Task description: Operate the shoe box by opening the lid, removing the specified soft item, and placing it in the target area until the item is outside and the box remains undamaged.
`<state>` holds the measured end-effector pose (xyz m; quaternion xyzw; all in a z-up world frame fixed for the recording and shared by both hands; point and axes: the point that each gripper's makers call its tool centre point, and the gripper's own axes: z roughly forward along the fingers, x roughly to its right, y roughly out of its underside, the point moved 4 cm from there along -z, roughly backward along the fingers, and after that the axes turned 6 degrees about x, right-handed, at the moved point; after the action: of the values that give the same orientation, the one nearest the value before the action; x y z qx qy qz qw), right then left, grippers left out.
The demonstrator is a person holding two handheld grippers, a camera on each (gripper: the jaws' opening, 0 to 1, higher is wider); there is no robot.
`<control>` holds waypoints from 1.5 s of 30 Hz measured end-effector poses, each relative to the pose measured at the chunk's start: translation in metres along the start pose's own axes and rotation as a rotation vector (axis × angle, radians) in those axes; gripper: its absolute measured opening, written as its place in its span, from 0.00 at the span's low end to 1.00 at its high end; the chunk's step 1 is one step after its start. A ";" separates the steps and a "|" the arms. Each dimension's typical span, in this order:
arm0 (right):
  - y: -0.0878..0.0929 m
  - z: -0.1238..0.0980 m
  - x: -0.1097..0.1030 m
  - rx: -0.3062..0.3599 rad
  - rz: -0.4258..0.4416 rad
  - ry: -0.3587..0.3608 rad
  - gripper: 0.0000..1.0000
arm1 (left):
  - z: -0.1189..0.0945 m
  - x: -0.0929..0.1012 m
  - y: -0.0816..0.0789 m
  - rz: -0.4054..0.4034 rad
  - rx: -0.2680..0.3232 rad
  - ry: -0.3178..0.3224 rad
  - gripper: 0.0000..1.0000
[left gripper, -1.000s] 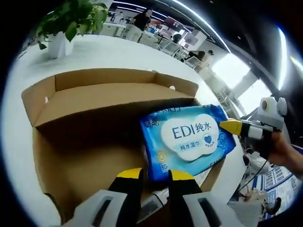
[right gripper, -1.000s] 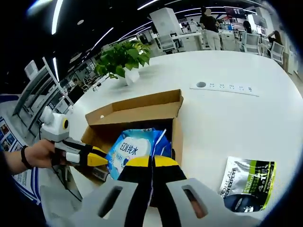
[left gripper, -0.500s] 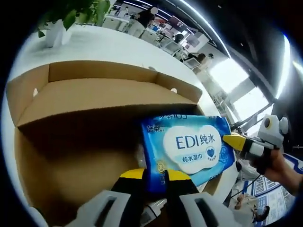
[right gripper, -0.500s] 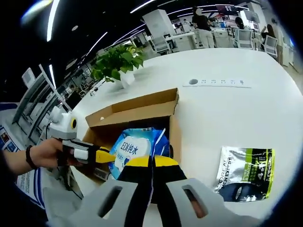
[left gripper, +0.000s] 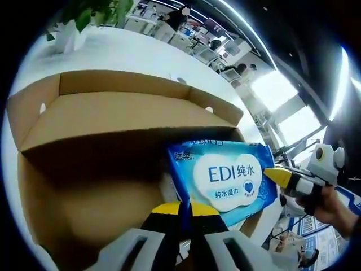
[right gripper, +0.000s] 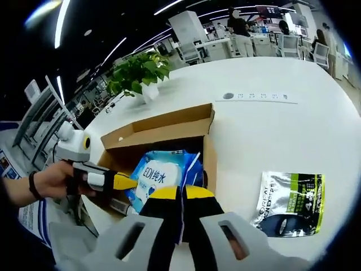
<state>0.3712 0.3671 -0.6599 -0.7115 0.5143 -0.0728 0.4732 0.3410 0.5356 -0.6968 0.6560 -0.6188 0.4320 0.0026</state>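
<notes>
An open brown cardboard shoe box [left gripper: 113,121] [right gripper: 163,129] lies on the white table with its lid folded back. A blue wet-wipes pack [left gripper: 225,175] [right gripper: 161,175] labelled EDI sits tilted over the box's opening. My left gripper [left gripper: 185,210] has its jaws shut on the pack's near corner; in the right gripper view it [right gripper: 115,182] comes in from the left, held by a hand. My right gripper [right gripper: 181,195] is shut on the pack's thin edge, and its yellow tip [left gripper: 277,175] touches the pack's right side in the left gripper view.
A silver, black and green pouch [right gripper: 289,203] lies flat on the table right of the box. A potted plant [right gripper: 141,73] [left gripper: 70,28] stands behind the box. A socket strip [right gripper: 260,97] is set into the tabletop. People and chairs fill the background.
My left gripper's jaws have closed together at the pack's corner. The right gripper keeps its hold, and the pack has barely moved.
</notes>
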 end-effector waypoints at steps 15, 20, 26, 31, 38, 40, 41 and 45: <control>0.000 -0.003 -0.015 0.002 -0.018 -0.028 0.00 | -0.029 0.003 -0.016 0.054 0.064 -0.013 0.01; -0.003 -0.010 -0.016 0.021 -0.010 -0.031 0.00 | -0.033 0.008 -0.020 0.085 0.072 -0.014 0.01; -0.008 -0.021 -0.011 0.045 0.000 -0.022 0.00 | -0.034 0.023 -0.025 0.128 0.084 -0.003 0.01; -0.011 -0.032 -0.003 0.063 0.006 -0.008 0.00 | -0.030 0.036 -0.029 0.153 0.086 0.013 0.01; -0.013 -0.051 0.015 0.095 0.028 0.026 0.00 | -0.021 0.062 -0.035 0.200 0.084 0.043 0.01; -0.013 -0.056 0.020 0.102 0.033 0.035 0.00 | -0.018 0.068 -0.036 0.211 0.081 0.050 0.01; -0.013 -0.058 0.022 0.106 0.037 0.039 0.00 | -0.016 0.071 -0.036 0.216 0.079 0.055 0.01; -0.012 -0.073 0.034 0.124 0.056 0.059 0.00 | -0.008 0.087 -0.037 0.246 0.073 0.071 0.01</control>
<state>0.3515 0.2966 -0.6248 -0.6637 0.5425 -0.1121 0.5026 0.3543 0.4779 -0.6222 0.5593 -0.6779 0.4743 -0.0526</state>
